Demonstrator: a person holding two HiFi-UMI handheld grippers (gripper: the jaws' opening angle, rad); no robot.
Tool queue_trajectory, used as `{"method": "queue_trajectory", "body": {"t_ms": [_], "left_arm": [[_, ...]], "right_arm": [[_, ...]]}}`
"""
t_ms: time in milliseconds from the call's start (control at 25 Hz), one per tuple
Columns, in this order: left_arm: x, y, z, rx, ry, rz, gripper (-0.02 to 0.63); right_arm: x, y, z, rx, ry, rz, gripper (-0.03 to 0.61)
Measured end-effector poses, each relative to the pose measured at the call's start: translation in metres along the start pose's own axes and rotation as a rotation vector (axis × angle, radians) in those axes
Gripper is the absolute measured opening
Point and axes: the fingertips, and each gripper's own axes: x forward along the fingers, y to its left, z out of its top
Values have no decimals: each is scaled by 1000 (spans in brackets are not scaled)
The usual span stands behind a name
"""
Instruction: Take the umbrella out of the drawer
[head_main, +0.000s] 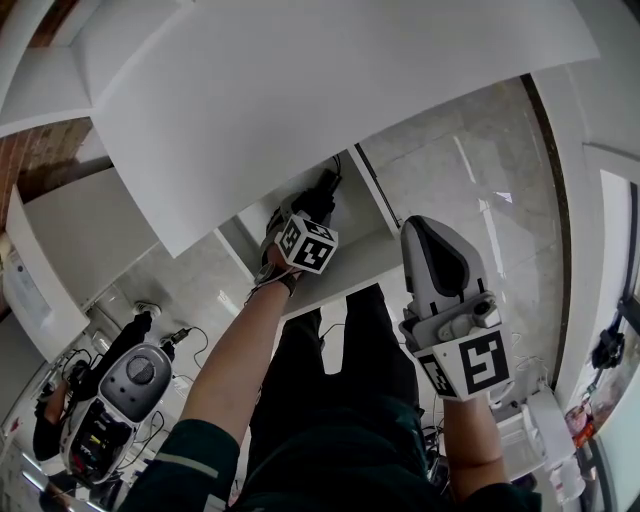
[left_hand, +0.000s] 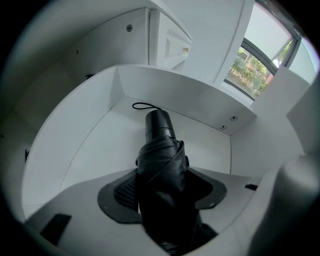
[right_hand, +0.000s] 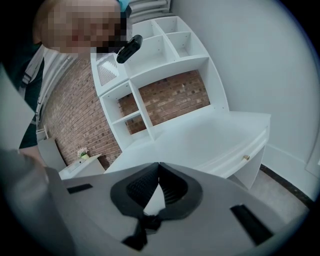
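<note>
A folded black umbrella (left_hand: 159, 150) with a thin wrist loop stands steeply in the white drawer (left_hand: 170, 90), its handle end towards the drawer floor. My left gripper (left_hand: 161, 172) points down into the drawer. Its jaws stand wide on either side of the umbrella, and the umbrella's fabric fills the gap and hides part of the right pad. In the head view the left gripper (head_main: 318, 205) reaches into the open drawer (head_main: 355, 215) under the desk top. My right gripper (head_main: 428, 225) hangs to the right of the drawer, shut with nothing between its pads (right_hand: 150, 182).
The white desk top (head_main: 300, 90) overhangs the drawer. A second desk drawer with a small knob (right_hand: 245, 157), white shelves (right_hand: 150, 60) and a brick wall (right_hand: 170, 97) show in the right gripper view. A device with cables (head_main: 120, 400) lies on the floor at the left.
</note>
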Motion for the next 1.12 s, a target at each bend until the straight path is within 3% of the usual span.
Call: {"method": "queue_trajectory", "body": {"t_ms": [280,520,760,1120], "left_arm": [[-2,6,-2,-13,-5,0,219],[-15,-3,3,30,-40,-25,206],[-51,-13,18,41,-139,-40,202],[-128,-34,54,50,-359,-42,199]], "right_arm": [[3,4,2,-10,-7,-1,3],[-4,8,-4,20,31,-17,3],[-16,18,14,-2,-45,-23,3],[-54,19,36,-13,-94,-60,3]]}}
